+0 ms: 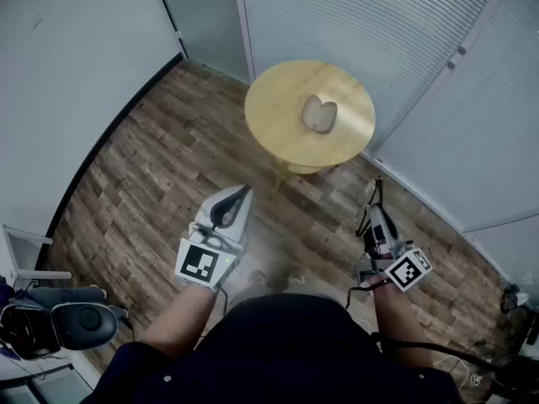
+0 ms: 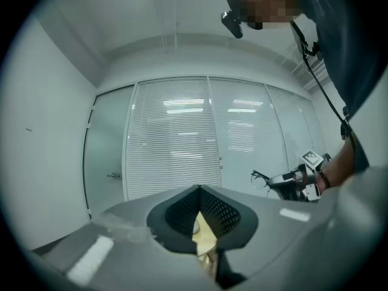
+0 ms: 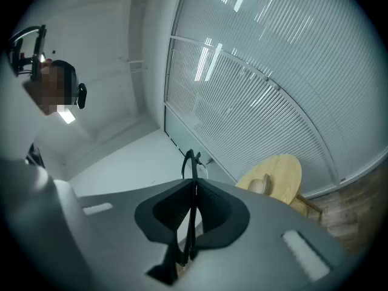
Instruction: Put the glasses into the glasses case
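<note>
An open glasses case [image 1: 319, 114] lies on a round wooden table [image 1: 278, 108] ahead of me. In the right gripper view the case [image 3: 262, 184] and table [image 3: 288, 170] sit to the right of the jaws. My right gripper [image 1: 376, 211] is held short of the table's right side, shut on dark-framed glasses [image 3: 192, 162] that stick out past its tips. The left gripper view shows those glasses [image 2: 261, 179] too. My left gripper [image 1: 243, 193] hovers over the floor near the table's left, its jaws shut with nothing in them.
A glass wall with blinds [image 1: 404, 32] curves behind the table, with a door [image 1: 202, 7] to its left. An office chair [image 1: 80, 322] stands at the lower left. Cables [image 1: 472, 369] lie on the wood floor at the lower right.
</note>
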Demonstrator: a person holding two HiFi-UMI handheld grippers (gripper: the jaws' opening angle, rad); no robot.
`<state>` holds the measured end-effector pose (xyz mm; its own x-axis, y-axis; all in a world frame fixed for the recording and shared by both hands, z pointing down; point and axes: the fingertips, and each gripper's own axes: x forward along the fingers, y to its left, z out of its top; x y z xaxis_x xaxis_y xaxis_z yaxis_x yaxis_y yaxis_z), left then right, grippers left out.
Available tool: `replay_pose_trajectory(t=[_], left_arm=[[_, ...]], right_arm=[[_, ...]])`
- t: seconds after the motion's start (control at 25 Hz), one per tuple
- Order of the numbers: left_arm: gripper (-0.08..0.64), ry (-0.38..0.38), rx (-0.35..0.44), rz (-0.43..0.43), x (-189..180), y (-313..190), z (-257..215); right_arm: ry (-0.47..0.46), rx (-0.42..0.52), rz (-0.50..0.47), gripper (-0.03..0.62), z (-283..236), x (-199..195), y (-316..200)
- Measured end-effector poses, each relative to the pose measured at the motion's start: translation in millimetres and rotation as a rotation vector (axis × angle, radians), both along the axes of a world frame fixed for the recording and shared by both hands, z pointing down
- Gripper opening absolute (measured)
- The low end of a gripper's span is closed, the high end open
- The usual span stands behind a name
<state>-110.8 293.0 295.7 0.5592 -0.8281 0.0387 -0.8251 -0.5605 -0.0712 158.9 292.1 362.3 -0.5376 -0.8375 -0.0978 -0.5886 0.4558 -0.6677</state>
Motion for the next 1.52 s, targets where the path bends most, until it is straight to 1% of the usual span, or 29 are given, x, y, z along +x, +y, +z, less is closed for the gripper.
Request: replay_pose_trajectory(t=[0.2,0.36,0.52,0.64,0.72,0.84,0.96,1.2,1.28,1.4,1.52], left_arm=[[0.000,-0.011,-0.001,-0.004,6,-3,2],[0.000,-0.020,-0.003,-0.029,11,-10,2],[0.000,-0.036,0.027,-0.024,34,-18,-5],[0.000,-0.039,0.041,-0.020,49,-21,-7],[0.000,-0.044,0.035,-0.016,54,-20,-4],[0.000,-0.055,0.018,-0.013,52,-22,4],[0.000,-0.045,0.020,-0.002,54,-43,8],[0.000,-0.030,0.006,0.052,63,-97,18],[0.000,-0.018,0.010,0.073,68,-114,17],[0.000,-0.008,0.014,0.105,75,-142,13],[0.000,0.013,0.036,0.139,73,-170,8]], right_arm=[[0.005,-0.004,-0.016,0.029,6,3,-6],[-0.009,0.003,-0.030,0.029,6,10,-11],[-0.011,0.027,-0.063,0.029,4,23,-19],[-0.030,0.037,-0.078,0.029,5,30,-28],[-0.033,0.036,-0.081,0.029,6,32,-32],[-0.020,0.036,-0.094,0.029,9,28,-36],[-0.002,0.016,-0.102,0.029,17,25,-54],[0.009,0.002,-0.068,0.029,19,25,-87],[0.010,-0.016,-0.053,0.029,19,26,-98],[0.036,-0.027,-0.046,0.029,16,26,-116],[0.044,-0.039,-0.019,0.029,18,22,-138]])
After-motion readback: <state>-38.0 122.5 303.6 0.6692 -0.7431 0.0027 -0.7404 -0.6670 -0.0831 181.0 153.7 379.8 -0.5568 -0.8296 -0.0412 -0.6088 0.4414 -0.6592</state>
